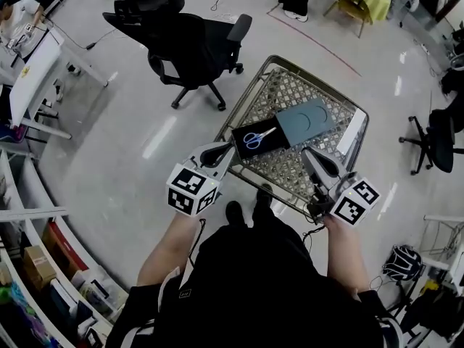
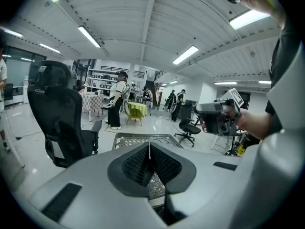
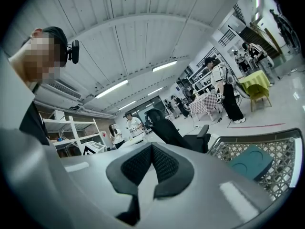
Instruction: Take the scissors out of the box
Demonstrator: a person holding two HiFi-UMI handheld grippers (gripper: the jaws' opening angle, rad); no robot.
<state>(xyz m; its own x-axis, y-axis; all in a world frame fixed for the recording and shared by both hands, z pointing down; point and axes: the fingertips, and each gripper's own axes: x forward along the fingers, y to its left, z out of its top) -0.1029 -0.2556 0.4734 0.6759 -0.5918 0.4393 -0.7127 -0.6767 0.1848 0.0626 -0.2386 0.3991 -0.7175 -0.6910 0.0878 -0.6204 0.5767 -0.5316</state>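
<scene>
Blue-handled scissors (image 1: 257,138) lie in a black box tray (image 1: 274,142) on the wire-mesh cart (image 1: 290,64). A dark teal lid (image 1: 310,120) rests beside the tray, overlapping its far right end, and shows again in the right gripper view (image 3: 250,162). My left gripper (image 1: 229,149) hovers at the tray's near-left corner, jaws shut and empty (image 2: 150,145). The right gripper (image 1: 305,153) is over the cart's near right part, apart from the box, and is also shut with nothing in it (image 3: 151,147). The left gripper view shows the right gripper (image 2: 218,117) in a hand.
A black office chair (image 1: 190,40) stands on the floor left of the cart. A white sheet (image 1: 351,138) leans at the cart's right side. Shelving (image 1: 29,252) runs along the left. People stand far off (image 2: 116,105). Another chair (image 1: 438,140) is at right.
</scene>
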